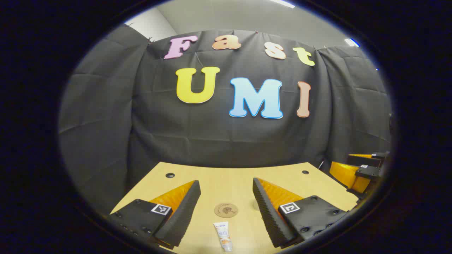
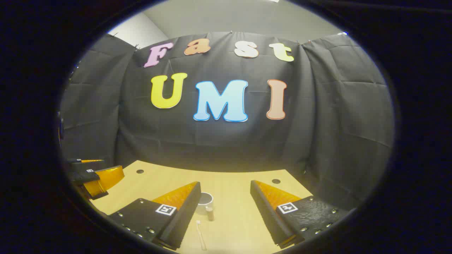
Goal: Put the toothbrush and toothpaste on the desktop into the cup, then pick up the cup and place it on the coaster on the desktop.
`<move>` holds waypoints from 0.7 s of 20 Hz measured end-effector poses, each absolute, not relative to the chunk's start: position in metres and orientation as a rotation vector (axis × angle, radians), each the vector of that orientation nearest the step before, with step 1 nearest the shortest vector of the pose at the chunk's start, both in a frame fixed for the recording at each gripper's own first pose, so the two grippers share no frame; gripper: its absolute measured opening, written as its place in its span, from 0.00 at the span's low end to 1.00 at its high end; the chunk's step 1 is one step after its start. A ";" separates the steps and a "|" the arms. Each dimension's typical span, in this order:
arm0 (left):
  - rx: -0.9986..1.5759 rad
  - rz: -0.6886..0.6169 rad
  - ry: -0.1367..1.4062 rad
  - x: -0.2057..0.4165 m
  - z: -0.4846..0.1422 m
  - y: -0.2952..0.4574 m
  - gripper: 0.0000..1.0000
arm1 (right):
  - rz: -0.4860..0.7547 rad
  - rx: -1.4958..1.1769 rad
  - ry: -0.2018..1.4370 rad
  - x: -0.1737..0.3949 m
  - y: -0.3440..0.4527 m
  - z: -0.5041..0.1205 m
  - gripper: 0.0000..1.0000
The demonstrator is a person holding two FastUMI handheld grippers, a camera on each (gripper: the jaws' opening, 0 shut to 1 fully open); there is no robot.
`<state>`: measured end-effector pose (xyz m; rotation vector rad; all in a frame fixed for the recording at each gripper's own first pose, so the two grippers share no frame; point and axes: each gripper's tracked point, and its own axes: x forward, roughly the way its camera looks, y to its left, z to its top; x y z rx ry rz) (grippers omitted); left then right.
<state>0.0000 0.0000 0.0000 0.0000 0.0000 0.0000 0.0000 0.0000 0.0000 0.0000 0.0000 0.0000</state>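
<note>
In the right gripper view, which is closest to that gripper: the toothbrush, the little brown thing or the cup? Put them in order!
From the right gripper:
1. White toothbrush, lying on the desk between the fingers, left of centre.
2. Small brown cylinder, standing just beyond it.
3. Grey round cup, farthest back, beside the left finger.

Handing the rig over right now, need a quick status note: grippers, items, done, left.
Left gripper: open, empty, above the wooden desktop.
Right gripper: open, empty.
White toothpaste tube lies flat near the left gripper, just short of the round brown coaster.
White toothbrush lies flat near the right gripper; grey cup stands upright beyond it.
Done: nothing.
Left: brush and paste into cup, cup onto coaster.
</note>
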 end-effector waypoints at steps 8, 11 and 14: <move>0.032 -0.005 0.001 0.003 0.003 -0.009 0.96 | 0.021 0.025 0.065 0.003 0.002 -0.007 0.89; 0.039 -0.006 0.006 0.002 0.000 -0.011 0.94 | 0.028 0.022 0.089 0.003 0.003 -0.010 0.89; 0.044 -0.007 0.027 0.002 -0.007 -0.013 0.95 | 0.035 0.018 0.128 0.004 0.005 -0.014 0.87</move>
